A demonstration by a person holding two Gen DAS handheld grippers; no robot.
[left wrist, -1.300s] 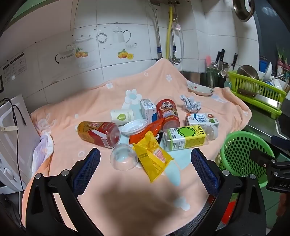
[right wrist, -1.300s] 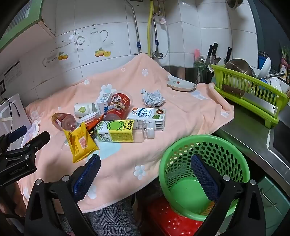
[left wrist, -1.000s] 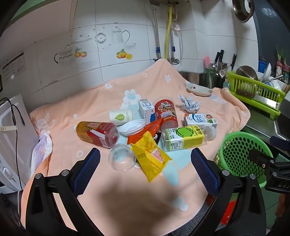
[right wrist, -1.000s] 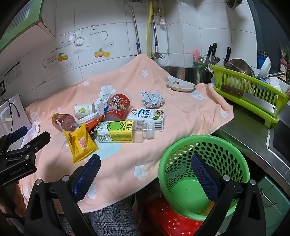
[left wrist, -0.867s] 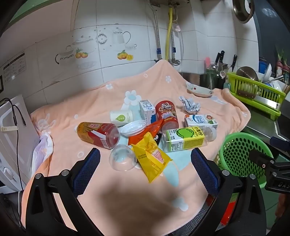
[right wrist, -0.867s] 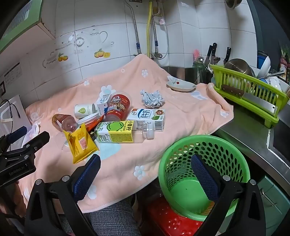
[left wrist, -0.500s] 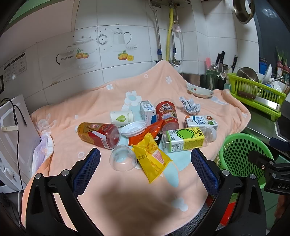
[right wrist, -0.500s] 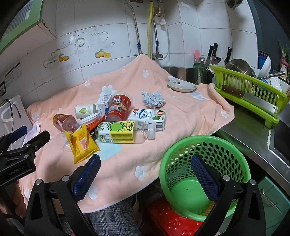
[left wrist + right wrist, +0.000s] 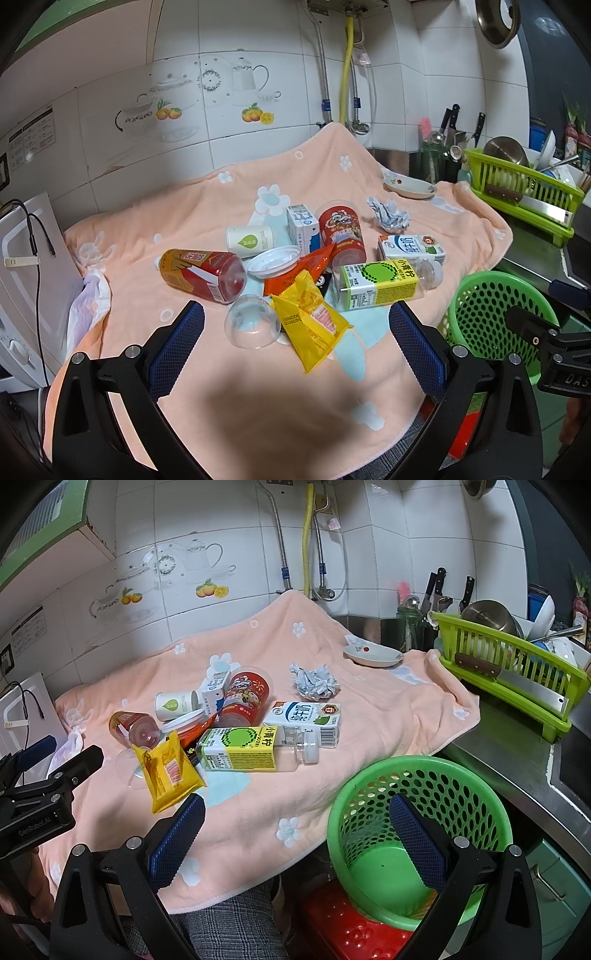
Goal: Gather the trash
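On the desk, a peach blanket carries the trash pile, just left of the green basket below its edge. Beside the basket lies a green-labelled bottle, a yellow wrapper further left. Left gripper and right gripper hang spread wide, holding nothing.

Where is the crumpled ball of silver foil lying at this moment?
The crumpled ball of silver foil lies on the peach flowered towel, toward the far right of the trash pile, between the small white dish behind it and the white milk carton in front.
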